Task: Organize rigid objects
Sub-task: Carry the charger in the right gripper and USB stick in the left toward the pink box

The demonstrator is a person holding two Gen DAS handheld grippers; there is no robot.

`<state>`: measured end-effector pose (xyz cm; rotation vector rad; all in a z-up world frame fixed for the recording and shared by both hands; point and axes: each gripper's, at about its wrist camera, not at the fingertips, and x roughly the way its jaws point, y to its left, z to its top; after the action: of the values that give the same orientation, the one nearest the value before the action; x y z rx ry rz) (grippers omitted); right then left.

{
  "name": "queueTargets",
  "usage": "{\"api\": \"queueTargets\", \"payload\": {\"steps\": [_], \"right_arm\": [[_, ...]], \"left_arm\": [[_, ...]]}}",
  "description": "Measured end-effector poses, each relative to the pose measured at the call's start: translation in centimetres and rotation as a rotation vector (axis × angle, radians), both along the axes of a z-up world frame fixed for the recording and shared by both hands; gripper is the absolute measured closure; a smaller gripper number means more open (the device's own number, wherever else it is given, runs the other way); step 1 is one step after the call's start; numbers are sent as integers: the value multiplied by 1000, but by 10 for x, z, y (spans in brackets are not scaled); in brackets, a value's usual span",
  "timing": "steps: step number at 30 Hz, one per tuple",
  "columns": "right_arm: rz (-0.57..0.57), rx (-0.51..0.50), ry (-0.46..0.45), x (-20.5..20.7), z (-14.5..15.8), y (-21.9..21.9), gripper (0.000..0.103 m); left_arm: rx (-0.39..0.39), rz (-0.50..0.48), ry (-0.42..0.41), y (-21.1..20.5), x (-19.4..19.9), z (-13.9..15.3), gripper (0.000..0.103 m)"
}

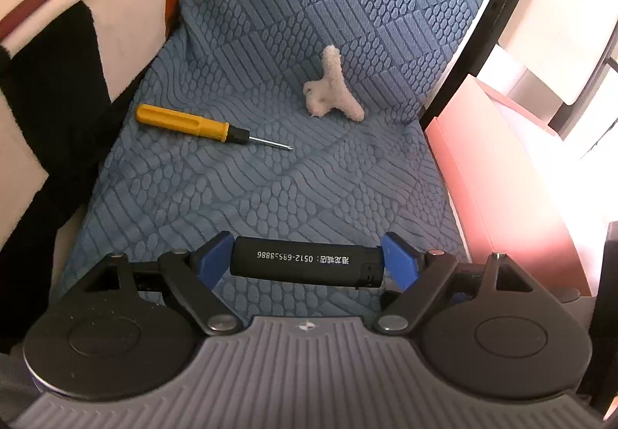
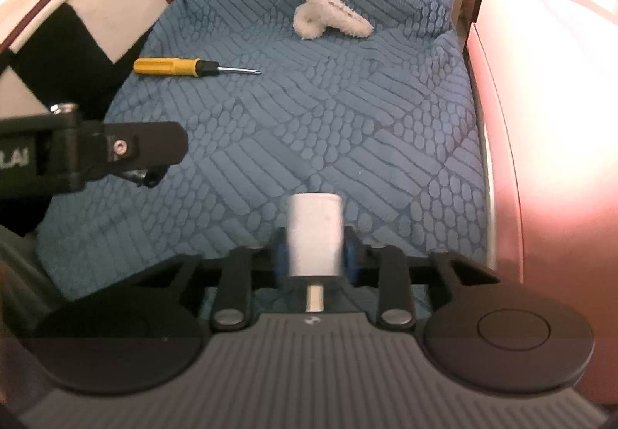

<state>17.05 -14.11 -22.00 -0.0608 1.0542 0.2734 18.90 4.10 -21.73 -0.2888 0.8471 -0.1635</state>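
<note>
My left gripper [image 1: 307, 263] is shut on a black lighter [image 1: 307, 262] with white printed numbers, held crosswise between the blue pads above the blue quilted seat [image 1: 270, 189]. My right gripper [image 2: 314, 255] is shut on a white adapter plug [image 2: 314, 234] with a metal connector pointing back at the camera. A yellow-handled screwdriver [image 1: 193, 123] lies on the seat at the left; it also shows in the right wrist view [image 2: 177, 66]. A fuzzy white hair claw clip [image 1: 332, 89] lies near the backrest, also in the right wrist view [image 2: 324, 9]. The left gripper's body [image 2: 89, 154] shows at the left of the right wrist view.
A pink box [image 1: 502, 189] stands at the seat's right edge, also in the right wrist view [image 2: 540, 158]. A red, white and black blanket [image 1: 58, 54] is heaped along the left side.
</note>
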Motion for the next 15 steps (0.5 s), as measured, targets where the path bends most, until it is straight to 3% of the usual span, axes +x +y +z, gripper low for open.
{"api": "queueTargets", "payload": {"steps": [9, 15], "right_arm": [[-25, 19, -65, -6, 21, -5, 73], [-26, 35, -111, -16, 45, -8, 73]], "left_arm": [[-38, 13, -26, 3, -2, 10, 17], [-51, 24, -58, 0, -10, 34, 17]]}}
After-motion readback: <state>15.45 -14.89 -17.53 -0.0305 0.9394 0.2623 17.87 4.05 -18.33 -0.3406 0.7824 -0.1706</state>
